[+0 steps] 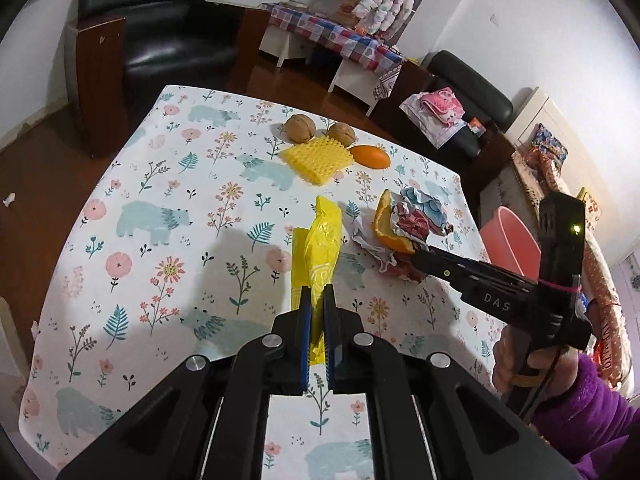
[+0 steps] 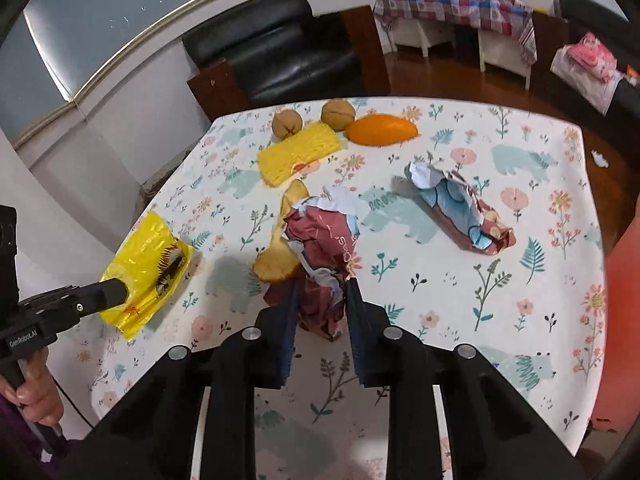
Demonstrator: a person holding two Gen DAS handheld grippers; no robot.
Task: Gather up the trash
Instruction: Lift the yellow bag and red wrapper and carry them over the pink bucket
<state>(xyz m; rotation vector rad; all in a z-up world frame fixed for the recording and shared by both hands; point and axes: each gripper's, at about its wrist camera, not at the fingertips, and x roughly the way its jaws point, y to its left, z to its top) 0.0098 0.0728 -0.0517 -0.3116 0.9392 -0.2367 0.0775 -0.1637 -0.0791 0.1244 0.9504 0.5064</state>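
Trash lay scattered on the counter (image 2: pixel 520 152), which was covered with a cloth printed in flowers and bears. The left tool (image 1: pixel 317 300) was pressed together on a yellow plastic wrapper (image 1: pixel 318 248), pinching its near end between blue pads while the rest of the wrapper stretched away over the cloth. The right tool (image 2: pixel 322 292) had its fingers on either side of a crumpled wad of reddish paper (image 2: pixel 320 240), the pads pressing against its lower part. A piece of orange peel (image 2: pixel 280 256) sat touching the left side of that wad. To the right of the wad, apart from it, lay a second crumpled wrapper (image 2: pixel 460 212) in blue and brown. Farther back on the counter sat a yellow bumpy pad (image 2: pixel 300 152), with two walnuts (image 2: pixel 287 122) just behind it and a whole orange fruit (image 2: pixel 380 130) beside it on the right. In the left wrist view a hand (image 1: pixel 516 364) in a purple sleeve (image 1: pixel 588 412) gripped the right tool's handle. Beyond the counter stood a black leather chair (image 2: pixel 276 48), a low bench with a checked cloth (image 2: pixel 452 8) and a pink tub (image 1: pixel 508 240) beside the counter's far right edge.
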